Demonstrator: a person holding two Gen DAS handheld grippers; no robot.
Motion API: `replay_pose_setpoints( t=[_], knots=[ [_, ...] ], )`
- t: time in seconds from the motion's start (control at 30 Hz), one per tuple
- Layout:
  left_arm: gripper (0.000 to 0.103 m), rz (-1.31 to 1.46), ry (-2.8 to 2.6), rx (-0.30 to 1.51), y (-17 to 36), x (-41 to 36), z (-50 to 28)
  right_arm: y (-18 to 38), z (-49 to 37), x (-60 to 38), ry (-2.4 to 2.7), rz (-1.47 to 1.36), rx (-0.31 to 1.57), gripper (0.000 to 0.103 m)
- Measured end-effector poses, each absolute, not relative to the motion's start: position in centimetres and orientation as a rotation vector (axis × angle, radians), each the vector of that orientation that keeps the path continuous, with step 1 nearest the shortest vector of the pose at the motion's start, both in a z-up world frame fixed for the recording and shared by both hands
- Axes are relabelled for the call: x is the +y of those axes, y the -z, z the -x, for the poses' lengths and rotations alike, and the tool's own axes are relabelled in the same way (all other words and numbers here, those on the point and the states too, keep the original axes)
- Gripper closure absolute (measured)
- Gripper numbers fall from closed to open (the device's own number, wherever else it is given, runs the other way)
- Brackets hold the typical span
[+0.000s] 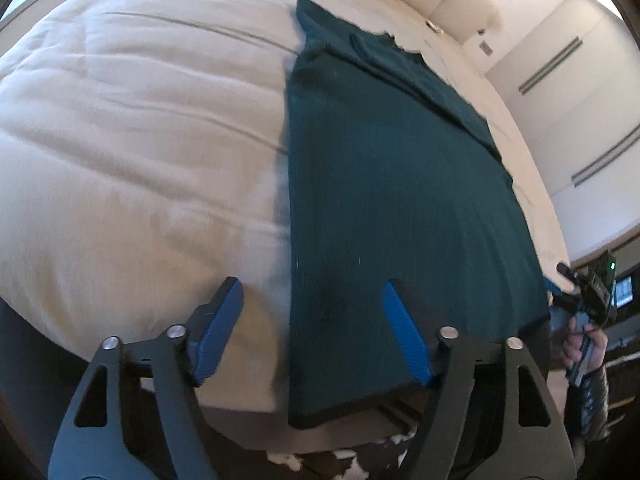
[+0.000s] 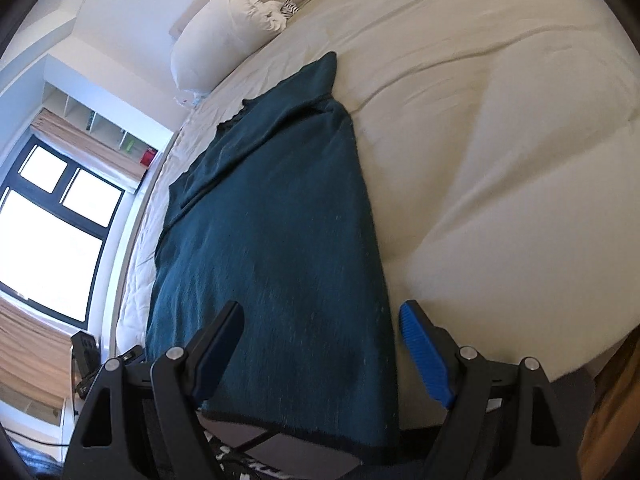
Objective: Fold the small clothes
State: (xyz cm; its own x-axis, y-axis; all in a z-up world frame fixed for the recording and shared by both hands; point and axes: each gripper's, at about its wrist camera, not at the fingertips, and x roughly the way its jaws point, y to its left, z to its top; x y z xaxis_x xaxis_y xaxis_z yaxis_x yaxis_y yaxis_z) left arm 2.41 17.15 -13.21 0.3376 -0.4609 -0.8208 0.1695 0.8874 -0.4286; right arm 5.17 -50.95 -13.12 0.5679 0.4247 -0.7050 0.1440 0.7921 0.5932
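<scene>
A dark teal knit garment (image 1: 392, 184) lies flat on a white bed, stretched away from me, its dark hem hanging over the near edge; it also shows in the right wrist view (image 2: 272, 240). My left gripper (image 1: 312, 292) is open and empty above the garment's left hem corner, its left finger over the bedding. My right gripper (image 2: 322, 316) is open and empty above the garment's right hem corner. The right gripper and the hand holding it (image 1: 588, 312) show at the garment's right edge in the left wrist view.
The white duvet (image 1: 140, 140) spreads left of the garment. A white pillow (image 2: 224, 28) lies at the headboard. A window (image 2: 48, 232) and shelves stand at one side, wardrobe doors (image 1: 580, 92) at the other. Patterned floor (image 1: 344, 456) shows below the bed edge.
</scene>
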Motion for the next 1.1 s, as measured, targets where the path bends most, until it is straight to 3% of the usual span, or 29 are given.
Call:
replay_pose_setpoints(
  t=[0.1, 0.17, 0.2, 0.53, 0.6, 0.67, 0.77, 0.97, 1.1],
  knots=[
    [0.047, 0.276, 0.450, 1.184, 13.6, 17.0, -1.7, 13.3, -4.8, -51.0, -0.199, -0.671, 0.972, 0.021],
    [0.066, 0.294, 0.479, 1.209, 13.9, 16.9, -1.3, 13.4, -4.6, -51.0, -0.206, -0.680, 0.975, 0.021],
    [0.069, 0.300, 0.486, 1.222, 14.1, 16.8, -1.3, 13.4, -4.6, -51.0, -0.210, -0.683, 0.976, 0.021],
    [0.071, 0.390, 0.550, 1.298, 15.6, 17.2, -3.0, 13.3, -3.4, -52.0, -0.207, -0.685, 1.015, 0.025],
    [0.074, 0.407, 0.553, 1.300, 15.8, 17.6, -3.3, 13.3, -3.2, -52.2, -0.201, -0.680, 1.026, 0.025],
    [0.085, 0.404, 0.544, 1.305, 16.0, 17.9, -3.3, 13.2, -3.1, -52.3, -0.189, -0.670, 1.045, 0.027],
    [0.089, 0.415, 0.543, 1.304, 16.2, 18.1, -3.4, 13.4, -3.2, -52.6, -0.184, -0.680, 1.074, 0.031],
    [0.091, 0.401, 0.554, 1.305, 16.0, 17.6, -3.5, 14.8, -3.7, -51.9, -0.239, -0.702, 1.194, 0.032],
    [0.091, 0.396, 0.572, 1.314, 16.0, 17.4, -3.5, 15.0, -3.4, -52.4, -0.235, -0.724, 1.200, 0.040]
  ],
)
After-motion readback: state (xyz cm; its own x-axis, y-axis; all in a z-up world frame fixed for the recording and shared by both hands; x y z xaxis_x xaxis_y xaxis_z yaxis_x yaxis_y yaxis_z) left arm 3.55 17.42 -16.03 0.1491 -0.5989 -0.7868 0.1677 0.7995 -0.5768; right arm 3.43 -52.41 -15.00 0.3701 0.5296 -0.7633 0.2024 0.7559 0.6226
